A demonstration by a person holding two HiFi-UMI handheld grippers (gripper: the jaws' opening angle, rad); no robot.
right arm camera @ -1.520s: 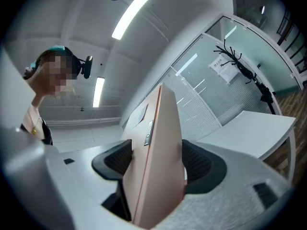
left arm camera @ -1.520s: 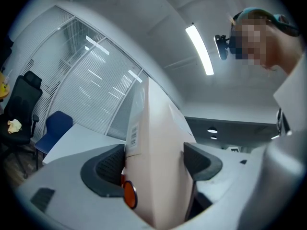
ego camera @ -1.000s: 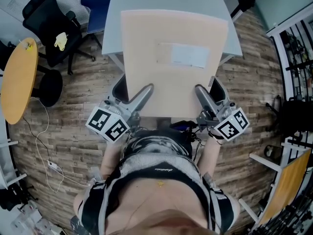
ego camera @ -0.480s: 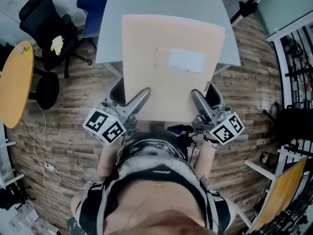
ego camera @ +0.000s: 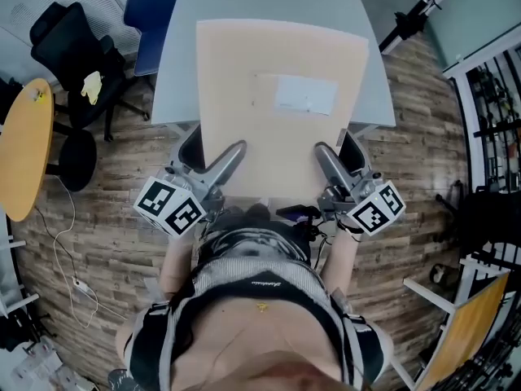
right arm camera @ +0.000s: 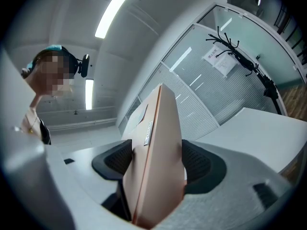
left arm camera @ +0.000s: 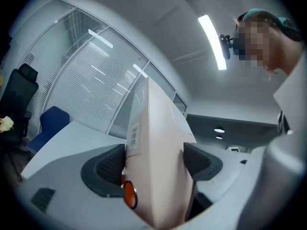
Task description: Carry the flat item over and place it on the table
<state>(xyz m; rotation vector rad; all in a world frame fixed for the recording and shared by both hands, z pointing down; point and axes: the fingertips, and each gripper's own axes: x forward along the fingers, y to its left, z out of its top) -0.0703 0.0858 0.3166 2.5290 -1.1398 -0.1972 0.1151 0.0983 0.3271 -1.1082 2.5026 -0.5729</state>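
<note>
Left tongs (ego camera: pixel 232 155) and right tongs (ego camera: pixel 324 153) are clamping the flat box (ego camera: pixel 281 96) at 7 and 5 o'clock of its near edge; it's lying over the grey surface (ego camera: pixel 175 72), hiding most of it, contact underneath unclear.

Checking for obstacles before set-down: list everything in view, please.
flat box: one, beige with a white label, held by its near edge over the table
table: one, grey, ahead
chair: one, blue, beyond table's left corner
office chair: one, black, far left, yellow item on it
round tabletop: one, orange-brown, left edge
stool: one, black, beside it
cable: one, white, floor left
left claw: shut on flat box
right claw: shut on flat box
</note>
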